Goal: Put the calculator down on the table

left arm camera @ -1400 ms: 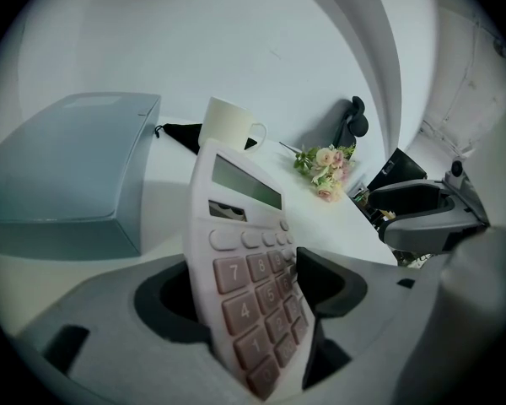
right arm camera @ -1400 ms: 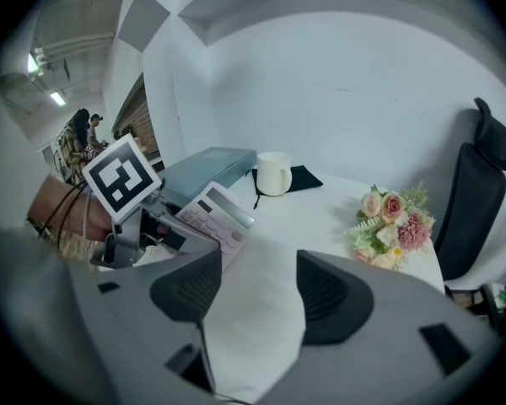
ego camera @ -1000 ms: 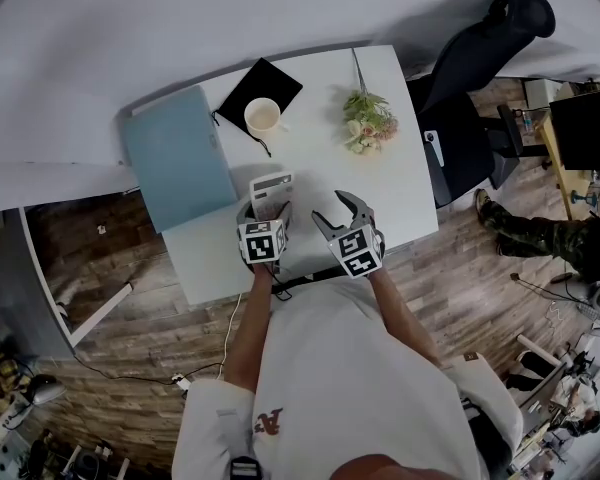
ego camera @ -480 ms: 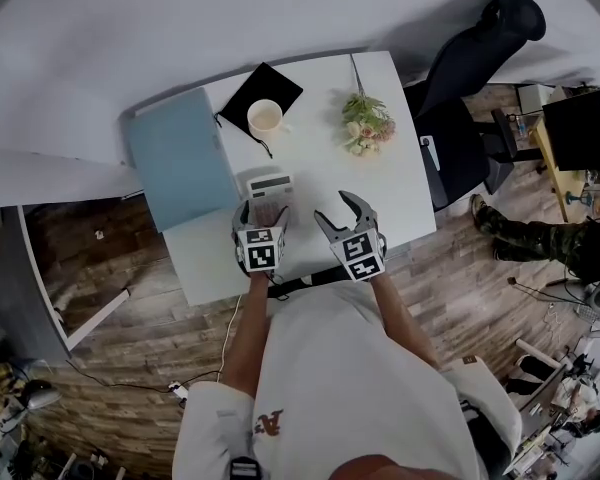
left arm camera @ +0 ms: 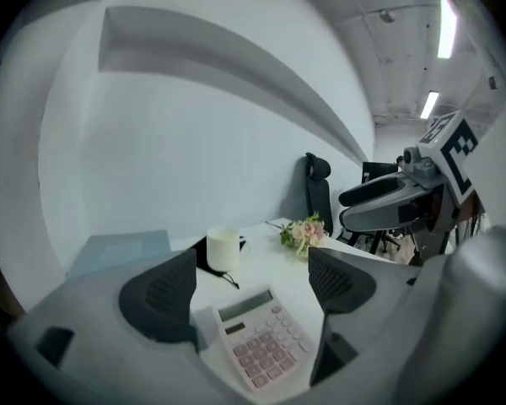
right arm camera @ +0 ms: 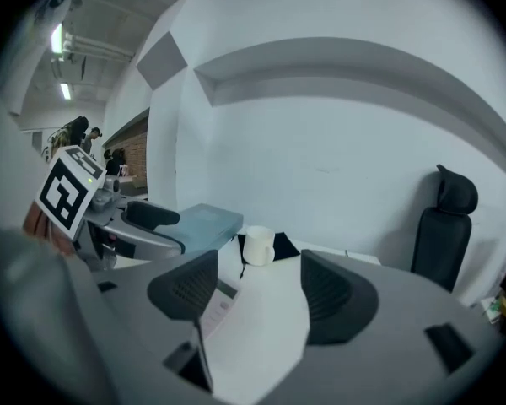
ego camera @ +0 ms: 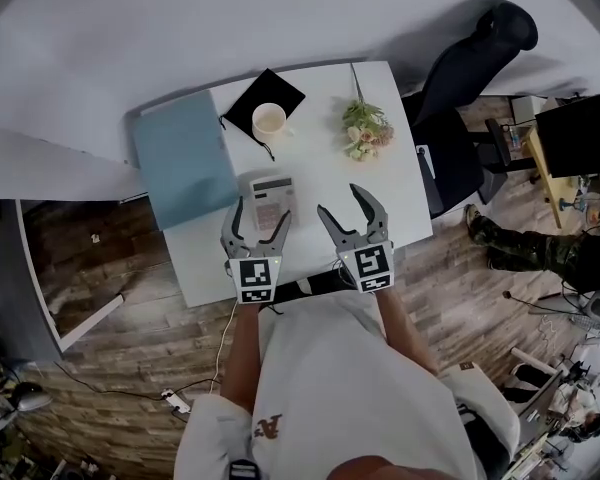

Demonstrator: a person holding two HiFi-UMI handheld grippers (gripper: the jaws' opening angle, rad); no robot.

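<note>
Both grippers had lifted off the table (ego camera: 400,168) since the earlier frames, and the calculator (ego camera: 273,193), then between the left gripper's (ego camera: 259,218) jaws, lay flat on the white top, keys up; the left jaws had been opening and stood spread wide, their pads clear of the calculator, which showed below and between them in the left gripper view; the right gripper (ego camera: 338,199), pressed together a second before, had just been opening, its jaws partly apart with nothing between them, only bare table beyond; it hung just right of the calculator without touching it; the calculator sat near the table's front edge, just beside a blue folder (ego camera: 180,158) on its left; farther back a white cup (ego camera: 269,120) stood on a black pouch (ego camera: 283,86), and a small bunch of flowers (ego camera: 365,128) lay to the right of the cup, well apart from the calculator; a black chair (ego camera: 470,68) stood past the table's right side.
</note>
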